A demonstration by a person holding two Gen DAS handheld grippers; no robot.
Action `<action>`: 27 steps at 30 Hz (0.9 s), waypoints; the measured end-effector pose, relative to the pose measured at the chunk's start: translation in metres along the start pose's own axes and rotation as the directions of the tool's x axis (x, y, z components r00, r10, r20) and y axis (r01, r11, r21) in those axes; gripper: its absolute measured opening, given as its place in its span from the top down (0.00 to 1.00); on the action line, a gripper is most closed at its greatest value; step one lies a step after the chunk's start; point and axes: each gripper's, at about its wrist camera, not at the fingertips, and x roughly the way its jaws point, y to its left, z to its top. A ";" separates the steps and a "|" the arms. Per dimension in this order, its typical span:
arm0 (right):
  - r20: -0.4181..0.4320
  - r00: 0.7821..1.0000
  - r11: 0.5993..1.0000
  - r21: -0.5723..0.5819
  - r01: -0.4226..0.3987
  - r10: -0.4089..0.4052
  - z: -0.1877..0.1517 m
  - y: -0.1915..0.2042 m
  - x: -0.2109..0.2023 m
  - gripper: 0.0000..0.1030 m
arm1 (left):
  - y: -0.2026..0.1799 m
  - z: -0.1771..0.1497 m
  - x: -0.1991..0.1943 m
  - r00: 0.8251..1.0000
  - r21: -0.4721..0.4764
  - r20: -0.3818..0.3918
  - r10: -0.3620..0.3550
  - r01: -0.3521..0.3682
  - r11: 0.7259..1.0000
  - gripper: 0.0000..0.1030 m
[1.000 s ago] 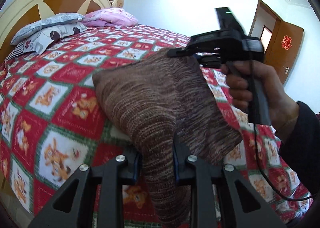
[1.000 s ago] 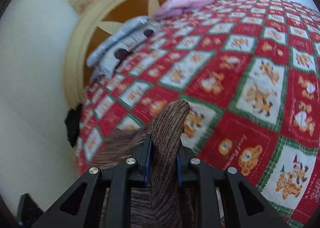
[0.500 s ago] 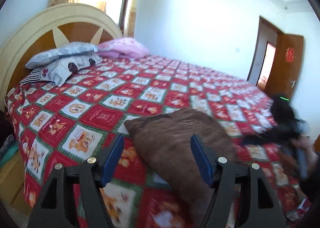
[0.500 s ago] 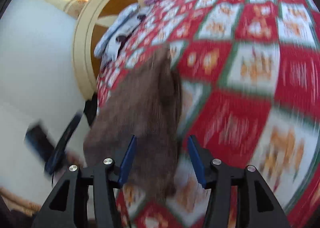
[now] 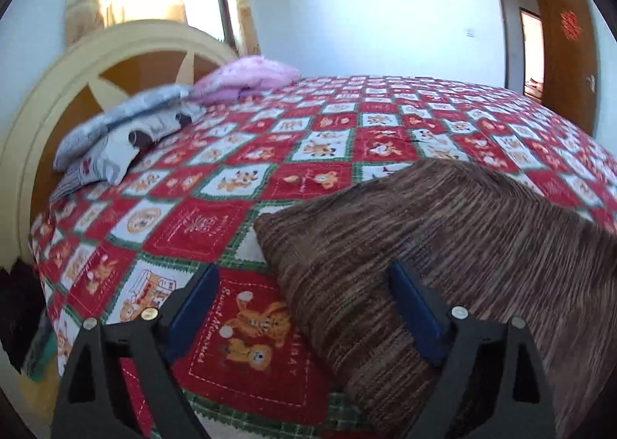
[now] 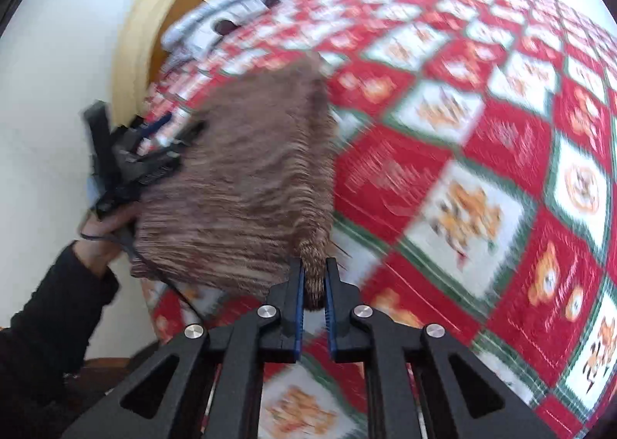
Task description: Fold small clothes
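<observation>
Brown knit garment [image 6: 246, 184] corner, seemingly pinched between right gripper [image 6: 313, 277] jaws.

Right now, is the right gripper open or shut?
Shut on the brown knitted cloth: the right gripper pinches its near corner between the blue pads.

Right wrist view motion-blurred: brown knit garment [image 6: 246, 176] texture smeared, left gripper [image 6: 154, 153] at left edge indistinct. Left wrist view: garment cut off at the frame's right and bottom edges, quilt [image 5: 246, 176] under it hidden.

Garment [image 5: 443, 246] — coarse, matt knit cloth
</observation>
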 end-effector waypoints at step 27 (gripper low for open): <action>0.296 0.937 0.978 -0.036 0.205 -0.185 -0.002 0.075 0.002 0.47 | -0.034 -0.026 -0.074 0.994 -0.077 -0.072 -0.082 0.076 0.994 0.04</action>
